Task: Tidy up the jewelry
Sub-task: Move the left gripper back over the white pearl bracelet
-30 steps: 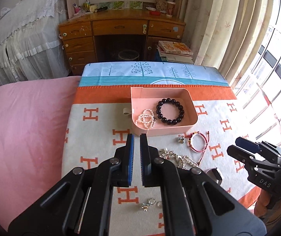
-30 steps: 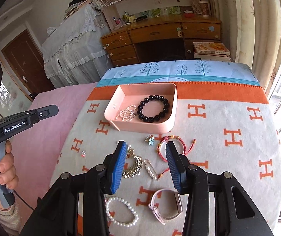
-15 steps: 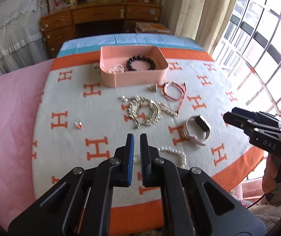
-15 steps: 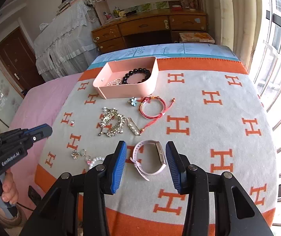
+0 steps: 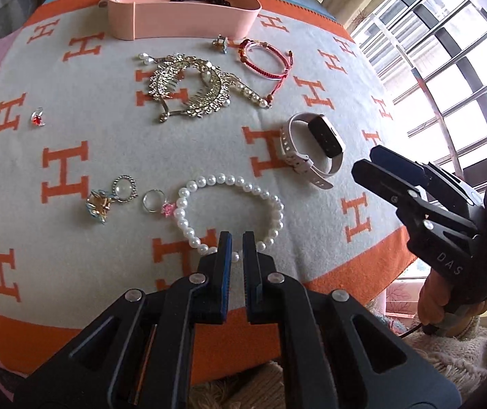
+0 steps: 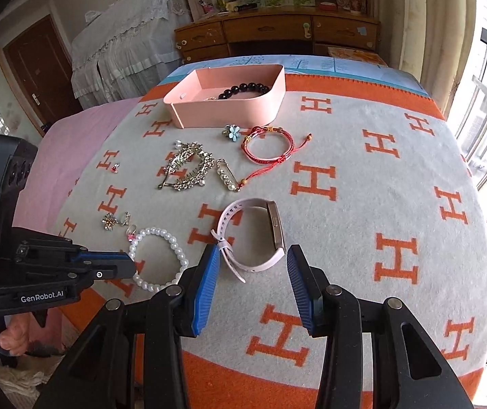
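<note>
Since the earlier frame we have brought both tongs down and back toward the near edge of the blanket, so the pink tray now sits far ahead instead of just beyond our tips. Our left tongs are pinched nearly together with nothing between the pads, poised over the near arc of the pearl bracelet. Our right tongs stand partly open and empty, with the pink watch just ahead, framed between the two blue pads; its loose strap end lies close by the left pad.

Ahead of the left tongs lie two rings to the left, then the gold hair comb, the red cord bracelet and a small flower charm nearer the tray. A tiny red stud lies alone far to the left.

The orange border of the blanket runs just beneath both tongs, so there is little room behind us. To the right of the right tongs the blanket lies open and bare out to the window side.

The tray's near wall hides most of its contents; only the dark bead bracelet shows over the rim. Whether the left pads touch the pearls we cannot tell.
</note>
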Available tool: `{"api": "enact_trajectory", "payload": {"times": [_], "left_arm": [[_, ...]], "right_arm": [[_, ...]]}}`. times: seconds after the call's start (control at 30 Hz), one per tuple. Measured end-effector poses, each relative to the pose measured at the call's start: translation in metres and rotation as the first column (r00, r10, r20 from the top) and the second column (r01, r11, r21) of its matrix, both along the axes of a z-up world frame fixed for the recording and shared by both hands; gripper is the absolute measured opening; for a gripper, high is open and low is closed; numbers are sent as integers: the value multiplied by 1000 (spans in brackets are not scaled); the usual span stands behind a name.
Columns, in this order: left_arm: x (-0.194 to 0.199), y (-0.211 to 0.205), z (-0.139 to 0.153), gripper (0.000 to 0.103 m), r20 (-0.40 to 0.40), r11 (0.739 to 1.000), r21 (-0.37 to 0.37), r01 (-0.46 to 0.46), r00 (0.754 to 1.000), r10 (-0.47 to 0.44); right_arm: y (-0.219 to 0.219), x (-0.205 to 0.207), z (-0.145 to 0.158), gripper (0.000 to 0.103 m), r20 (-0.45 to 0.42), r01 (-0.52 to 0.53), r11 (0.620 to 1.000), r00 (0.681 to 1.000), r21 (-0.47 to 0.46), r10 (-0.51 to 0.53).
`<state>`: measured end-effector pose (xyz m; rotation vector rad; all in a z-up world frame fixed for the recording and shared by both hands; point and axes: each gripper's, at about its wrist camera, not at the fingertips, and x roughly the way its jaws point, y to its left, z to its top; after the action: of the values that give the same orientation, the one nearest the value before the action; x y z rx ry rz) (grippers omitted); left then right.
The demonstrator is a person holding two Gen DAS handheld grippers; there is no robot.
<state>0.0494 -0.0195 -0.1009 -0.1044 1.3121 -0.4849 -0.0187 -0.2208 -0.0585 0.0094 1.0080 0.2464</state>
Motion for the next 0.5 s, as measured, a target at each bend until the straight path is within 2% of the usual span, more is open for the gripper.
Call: {"api": "enact_trajectory", "payload": {"times": [0.23, 0.27, 0.33, 0.37, 0.4, 0.5], "left_arm": [[-1, -27, -3, 5, -18, 995, 22, 102, 995, -101], [-2, -30, -4, 8, -18, 992, 40, 118, 993, -118], [-4, -35, -4, 25, -1, 988, 61, 143, 990, -144], [-6, -39, -3, 38, 12, 986, 66, 151, 988, -152], [-7, -41, -2, 44, 25, 985, 67, 159, 987, -161], [-9, -46, 1, 44, 52, 980, 86, 180, 981, -185]], "right_arm": [[-7, -3, -5, 42, 16, -17, 1000, 1000, 7, 17], [-10, -4, -6, 42, 19, -16, 1000, 1000, 12, 16], [-14, -4, -7, 42, 23, -18, 1000, 1000, 23, 17], [-16, -5, -7, 42, 25, -18, 1000, 1000, 25, 18], [-17, -5, -7, 42, 26, -20, 999, 999, 26, 19], [-19, -6, -8, 42, 31, -22, 999, 999, 32, 21]]}}
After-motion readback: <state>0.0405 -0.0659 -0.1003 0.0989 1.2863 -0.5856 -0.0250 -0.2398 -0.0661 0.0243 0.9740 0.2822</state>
